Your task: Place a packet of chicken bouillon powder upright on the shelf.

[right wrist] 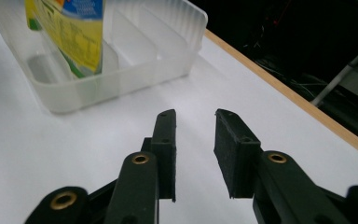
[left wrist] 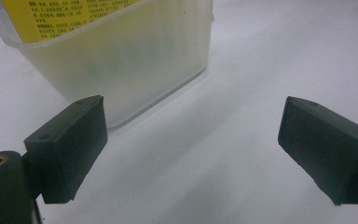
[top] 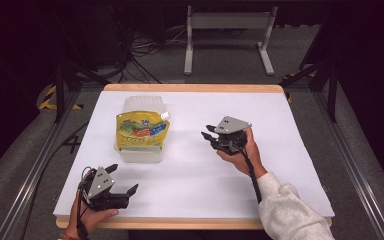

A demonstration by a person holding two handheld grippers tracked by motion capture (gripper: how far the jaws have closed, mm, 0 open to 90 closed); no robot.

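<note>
A yellow pouch point(top: 142, 131) stands upright inside a clear plastic bin point(top: 140, 153) on the white table point(top: 190, 175), leaning against the bin's near end. The left gripper point(top: 121, 179) sits near the bin's front corner, jaws spread wide and empty. The right gripper point(top: 209, 135) hangs well to the bin's right, pointing toward it, jaws slightly parted with nothing between them.

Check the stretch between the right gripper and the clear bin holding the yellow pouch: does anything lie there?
Nothing: in the high view only bare white table separates the right gripper from the clear bin.
</note>
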